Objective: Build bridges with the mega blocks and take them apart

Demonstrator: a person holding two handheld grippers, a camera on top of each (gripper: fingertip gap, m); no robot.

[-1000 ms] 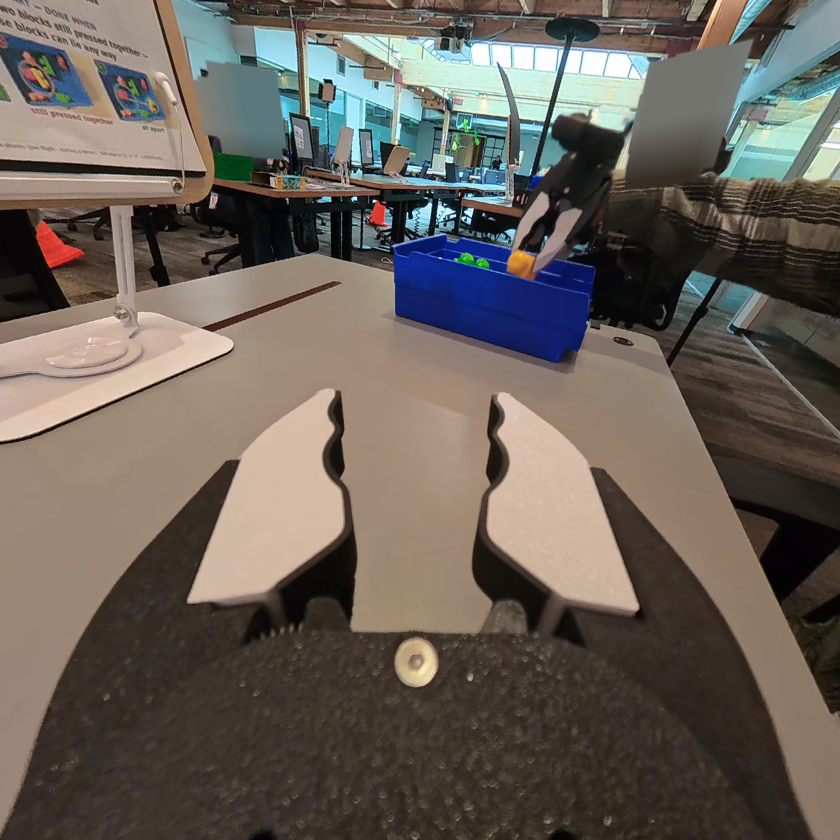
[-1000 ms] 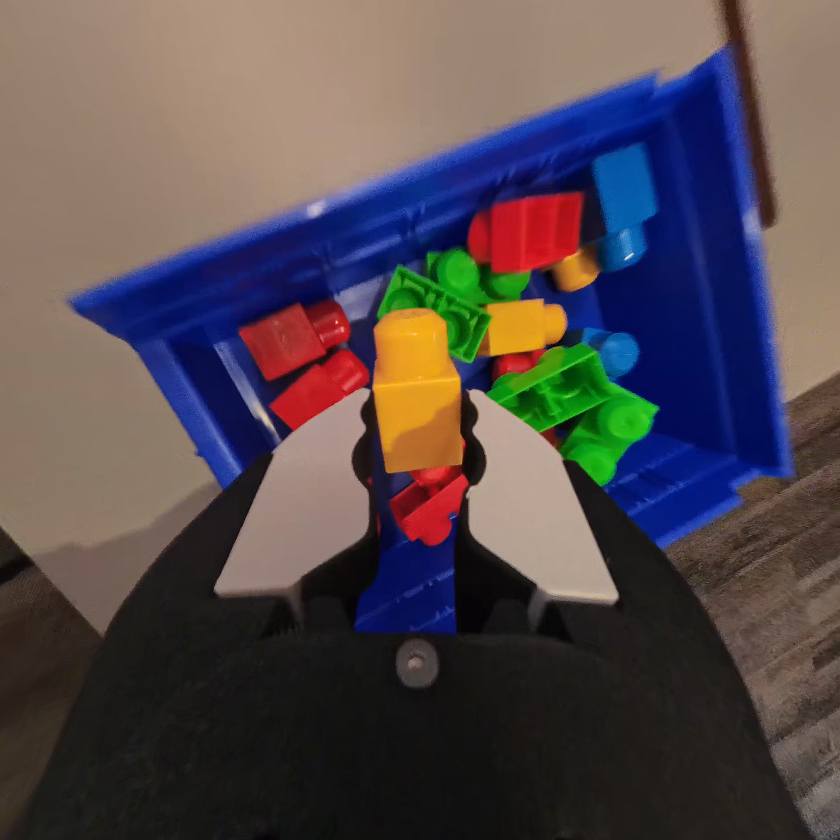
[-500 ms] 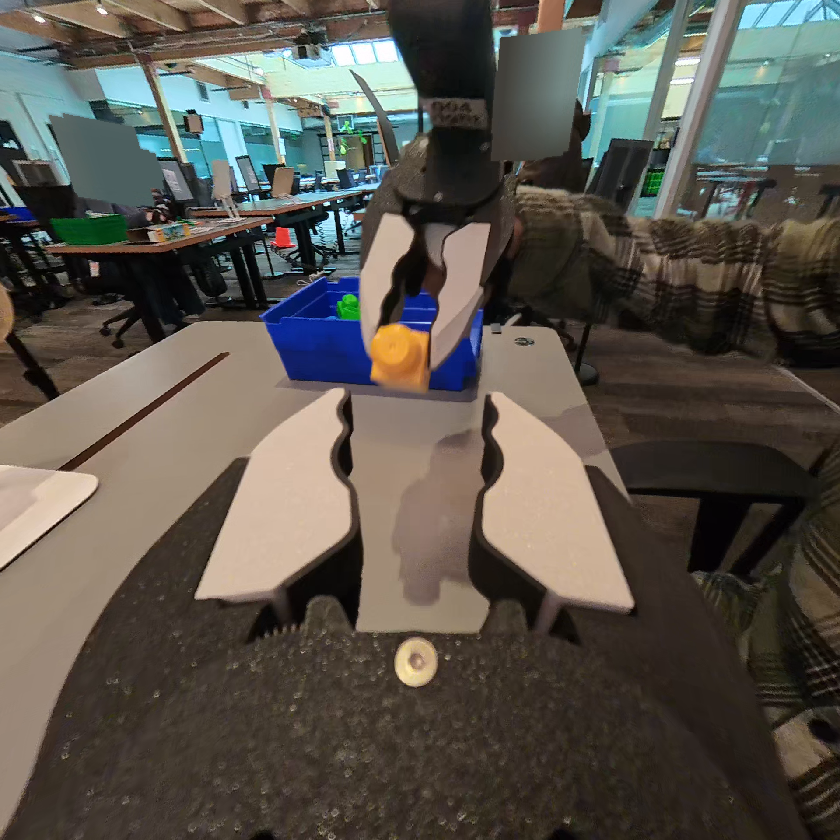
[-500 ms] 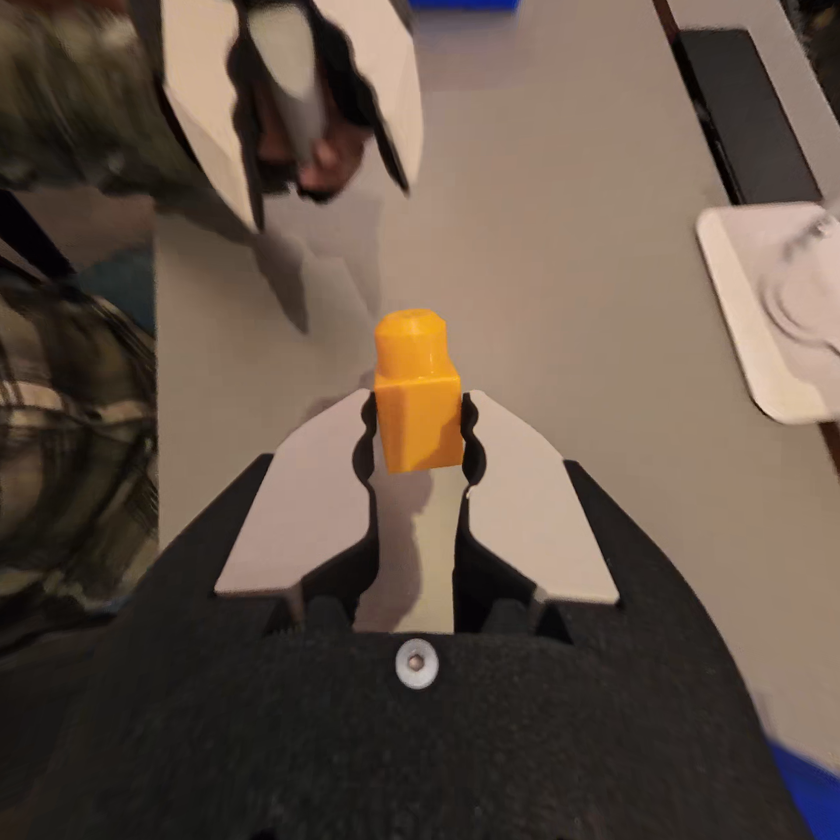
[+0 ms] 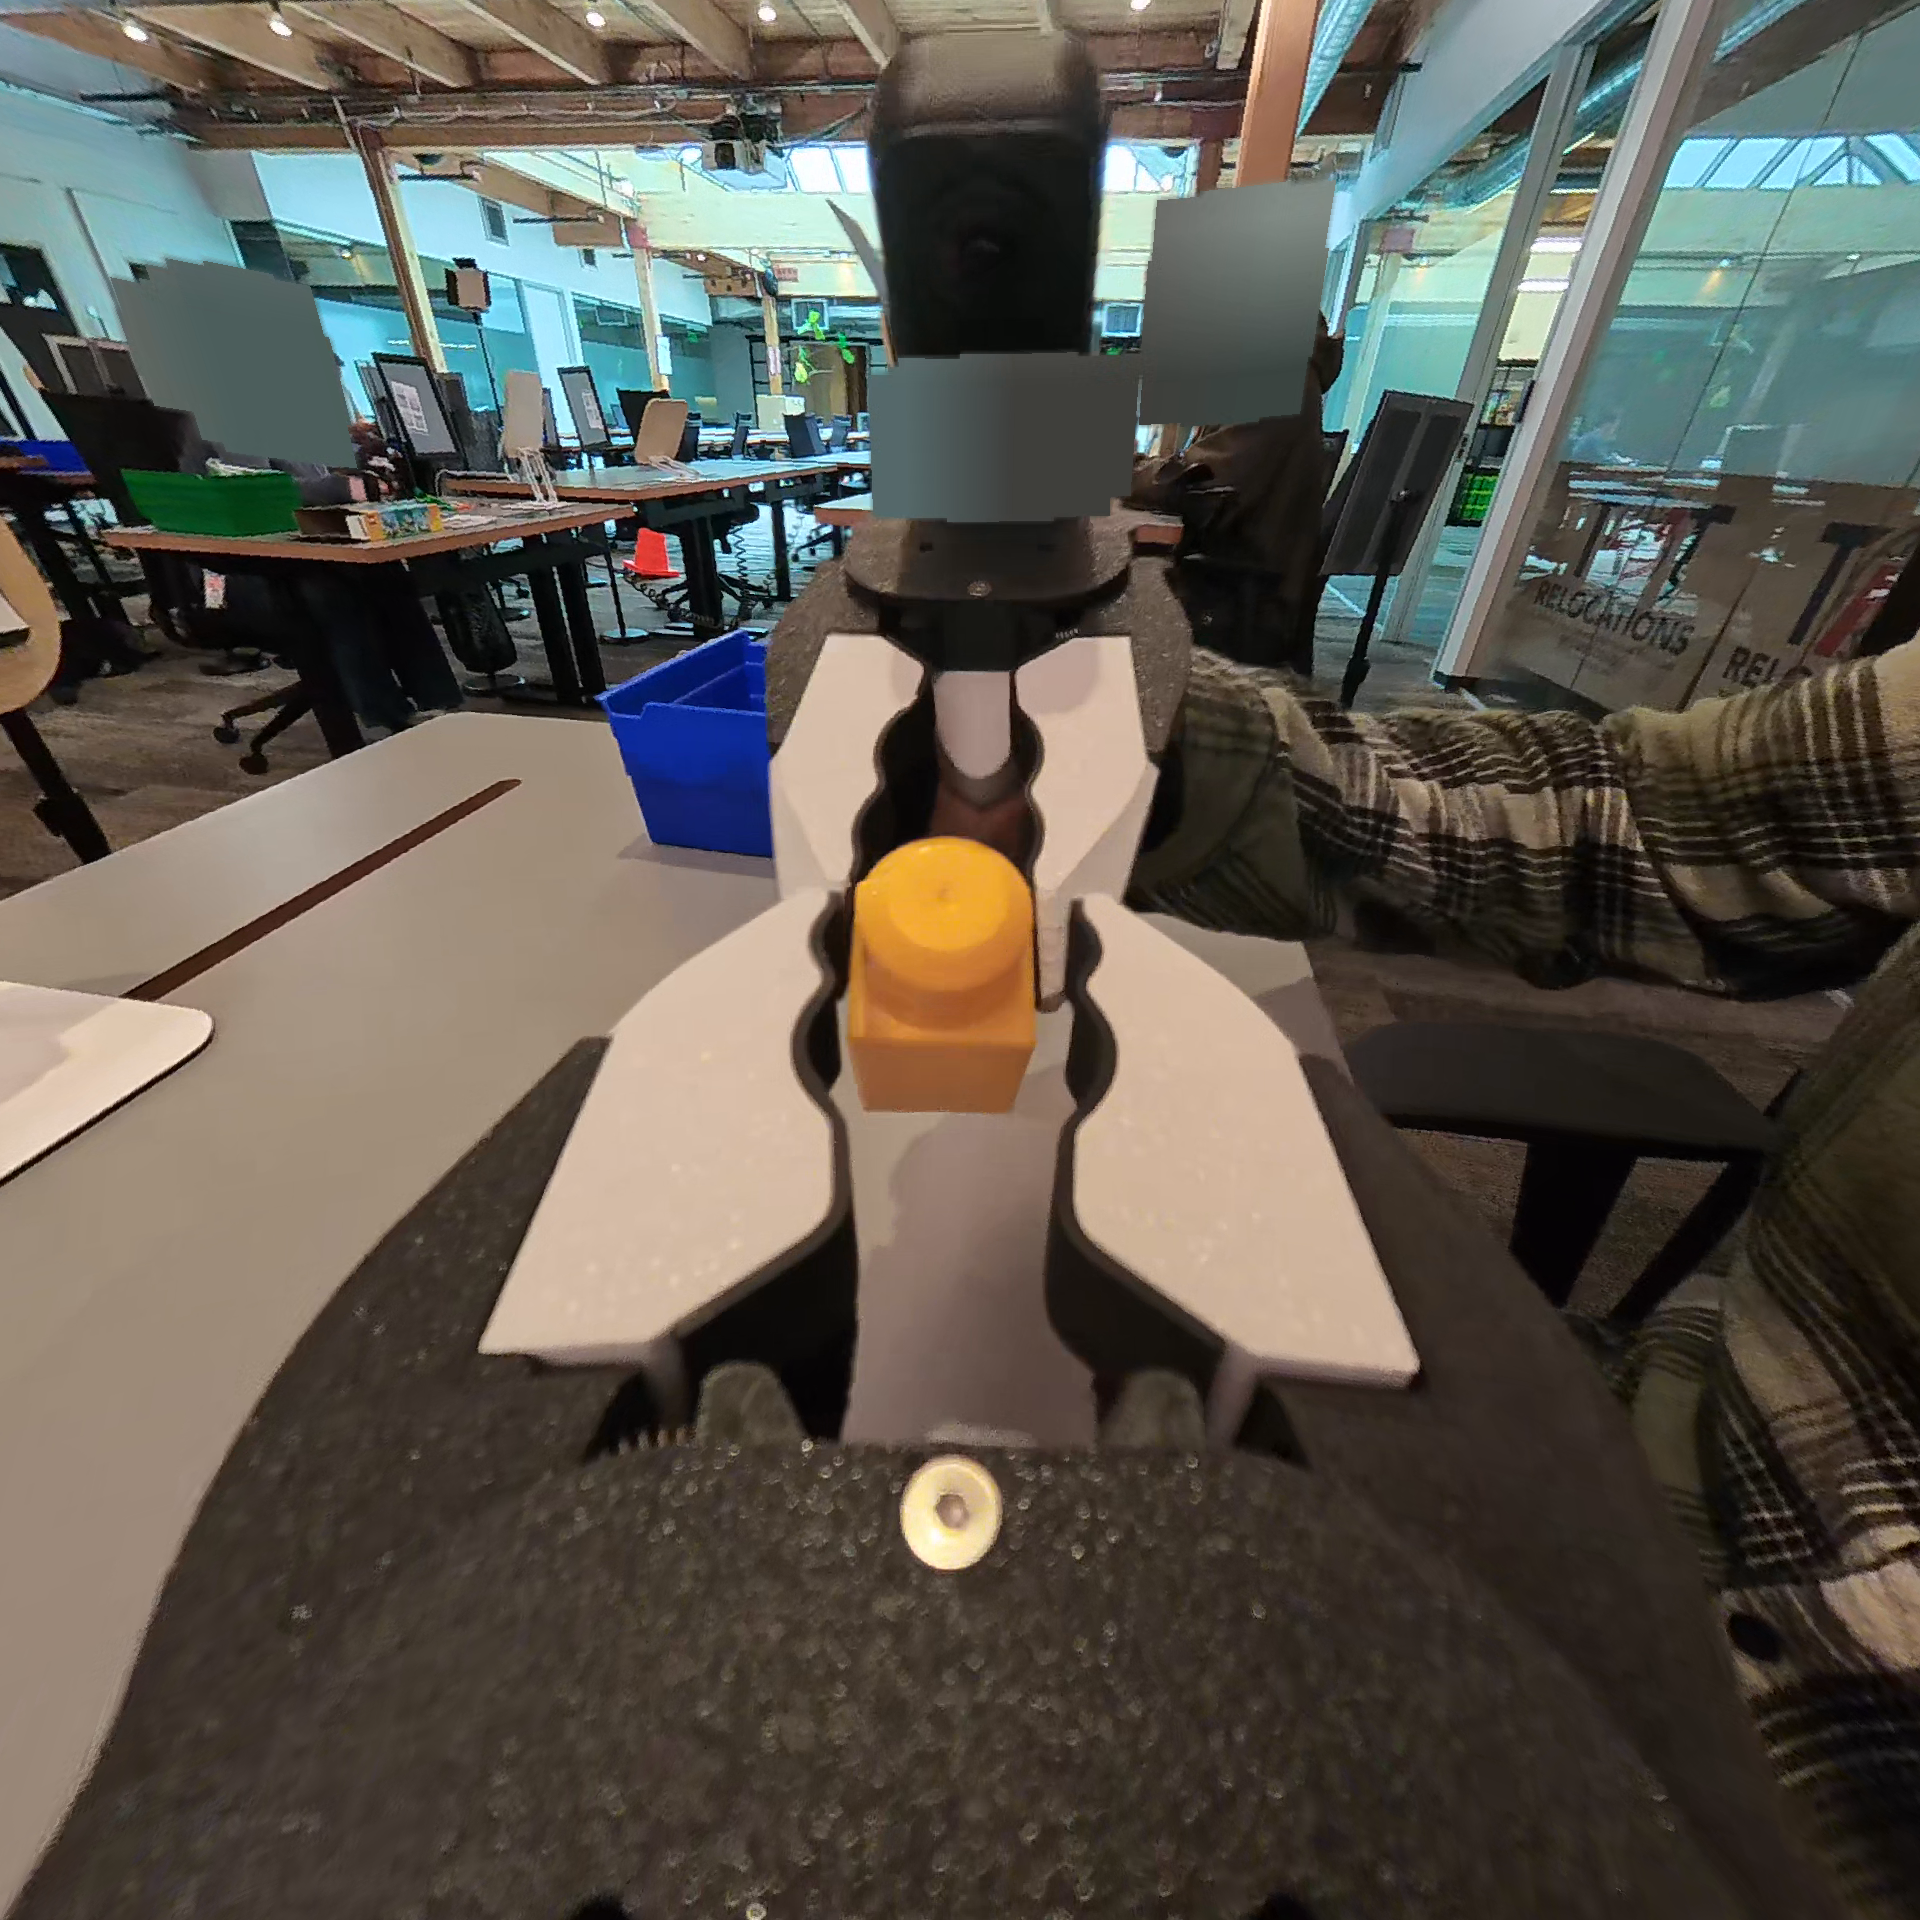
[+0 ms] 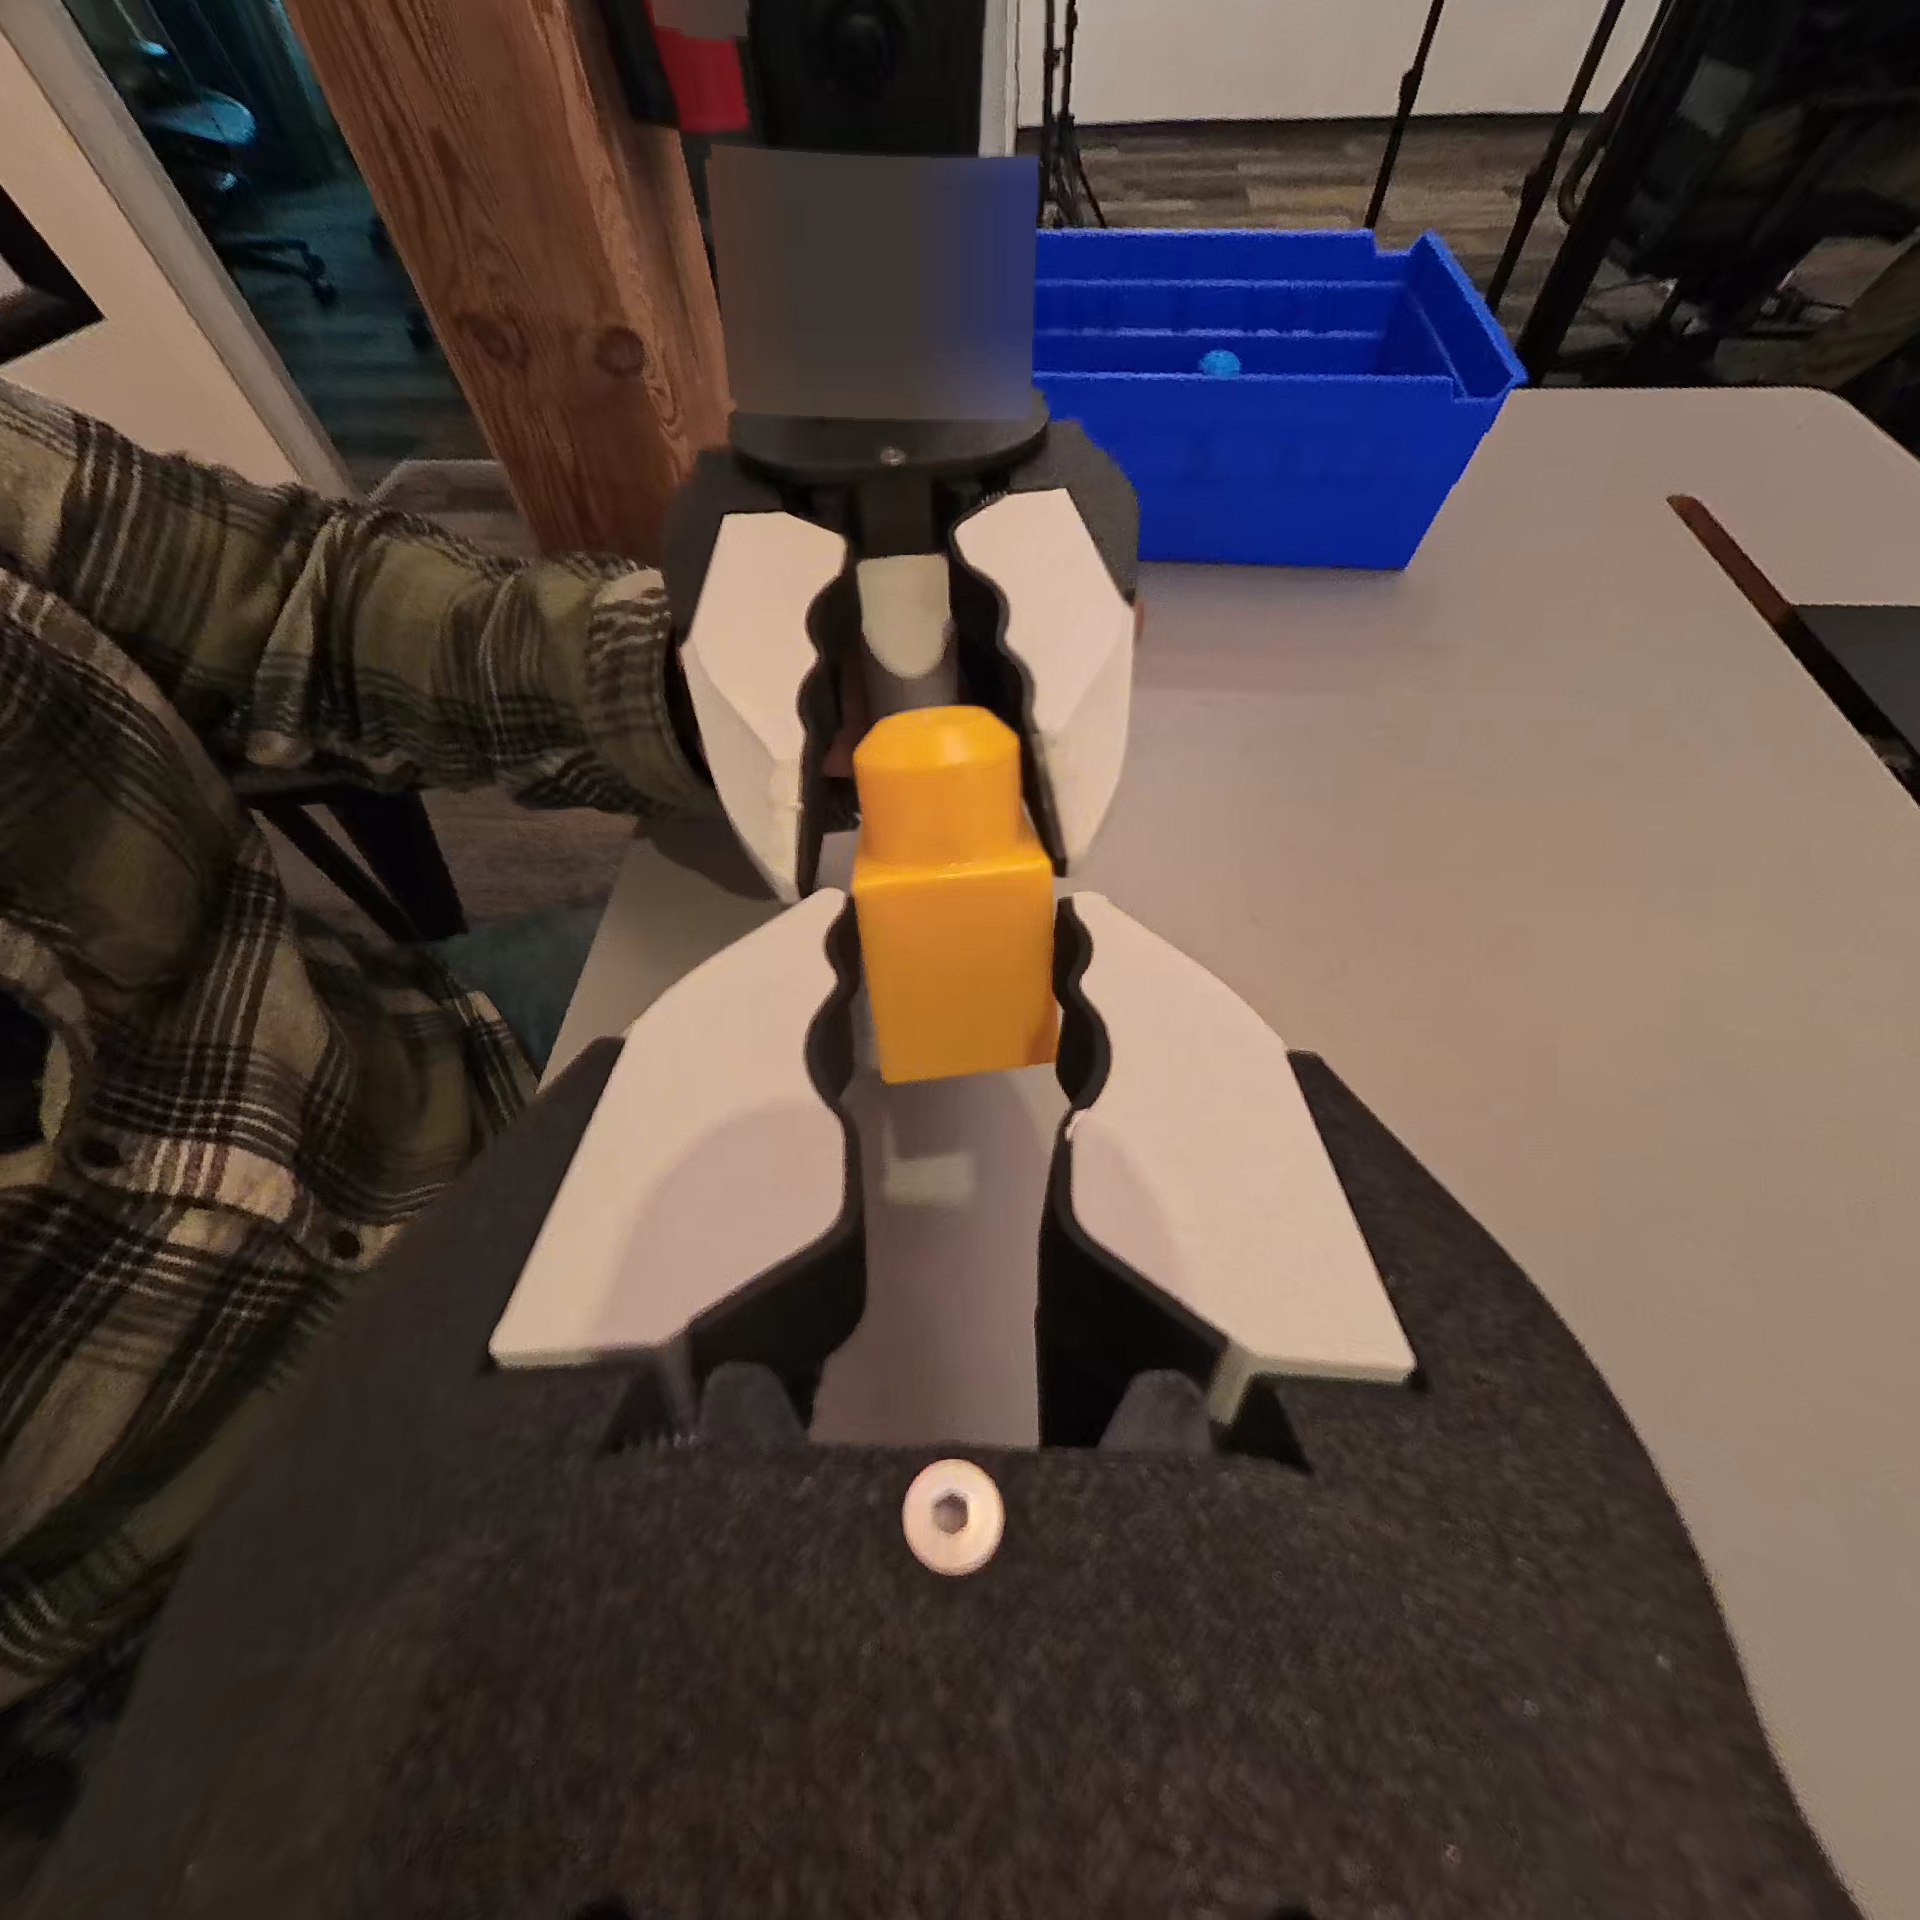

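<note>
My right gripper (image 6: 956,914) is shut on an orange mega block (image 6: 951,966) and holds it above the grey table (image 6: 1455,935), stud pointing away from it. My left gripper (image 5: 951,925) faces it head-on, open, with the same block (image 5: 940,997) between its fingertips. I cannot tell whether the left fingers (image 5: 717,1132) touch the block. The right gripper's white fingers (image 5: 1101,748) show behind the block in the left wrist view. The left gripper's fingers (image 6: 743,707) show behind it in the right wrist view.
A blue bin (image 6: 1247,468) stands at the table's far end and holds a blue block (image 6: 1218,362); the bin also shows in the left wrist view (image 5: 691,769). A white stand base (image 5: 62,1060) lies at left. A plaid sleeve (image 5: 1558,810) and a dark chair (image 5: 1538,1081) are beside the table.
My right gripper has carried the orange block from over the blue bin to in front of my left gripper. The block now sits between the left gripper's open fingers.
</note>
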